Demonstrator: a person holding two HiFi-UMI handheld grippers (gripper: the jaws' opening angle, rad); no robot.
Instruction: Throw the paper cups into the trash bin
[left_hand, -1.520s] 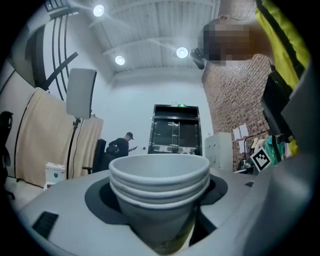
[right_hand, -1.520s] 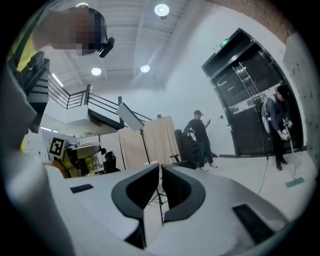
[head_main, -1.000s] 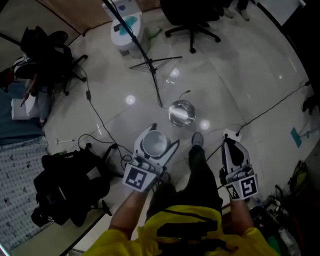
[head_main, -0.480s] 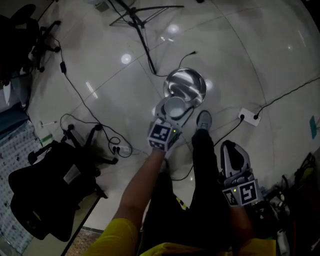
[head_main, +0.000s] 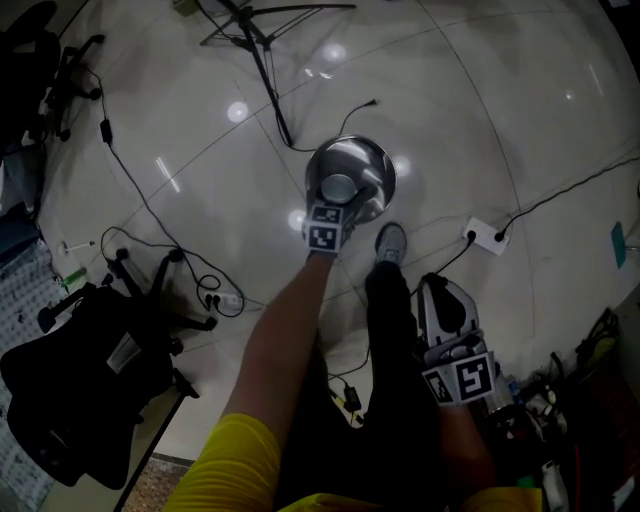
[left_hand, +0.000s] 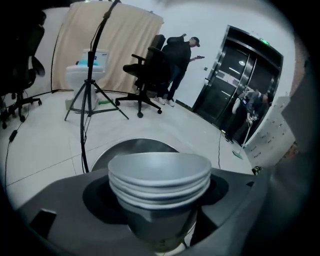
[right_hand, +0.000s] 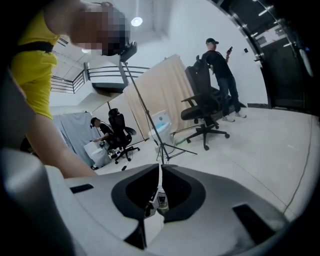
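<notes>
Left gripper (head_main: 339, 192), jaws just easing open, grips paper cups (left_hand: 159, 182) over trash bin (head_main: 380, 160) rim, centre; right gripper (head_main: 437, 285) clenched, empty, lower right.

Your paper cups (left_hand: 159, 180) are plain pale grey, the trash bin (head_main: 380, 162) shiny silver. Your sleeve (head_main: 225, 465) is bright yellow, your trousers (head_main: 395, 400) black. The left gripper (head_main: 338, 195) is grey, its cube (head_main: 323, 237) patterned in black-and-white squares. The floor (head_main: 520, 120) gleams off-white.
</notes>
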